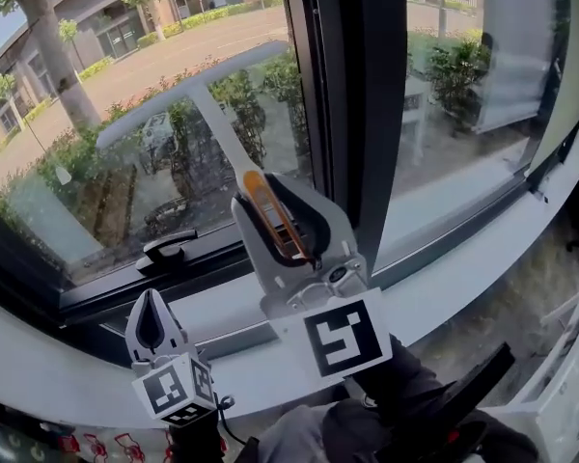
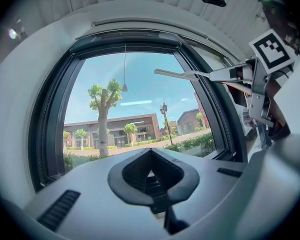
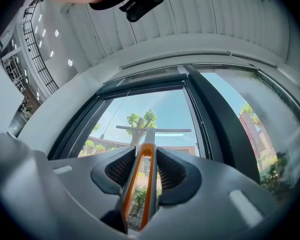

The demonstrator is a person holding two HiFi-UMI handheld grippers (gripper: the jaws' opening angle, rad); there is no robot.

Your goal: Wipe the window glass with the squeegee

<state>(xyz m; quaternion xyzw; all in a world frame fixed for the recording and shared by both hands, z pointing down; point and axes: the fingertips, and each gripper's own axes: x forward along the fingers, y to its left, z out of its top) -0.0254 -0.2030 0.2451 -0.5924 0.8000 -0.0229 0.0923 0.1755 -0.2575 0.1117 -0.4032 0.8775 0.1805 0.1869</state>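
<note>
The squeegee [image 1: 198, 95], blade at the left window glass [image 1: 87, 172], is clenched by its orange handle [image 1: 282, 228] in the right tongs [image 1: 268, 196]. The left tongs [image 1: 151, 302] are closed, empty. Light and stiff, it is judged best held there.

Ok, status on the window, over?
Right gripper shut on squeegee, blade up at the left pane. Left gripper shut, empty, low by the sill. Latch below the blade, clear.

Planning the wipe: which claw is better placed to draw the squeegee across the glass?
Right: the right claw is shut on the squeegee, blade by the glass; the left claw is shut and empty.
</note>
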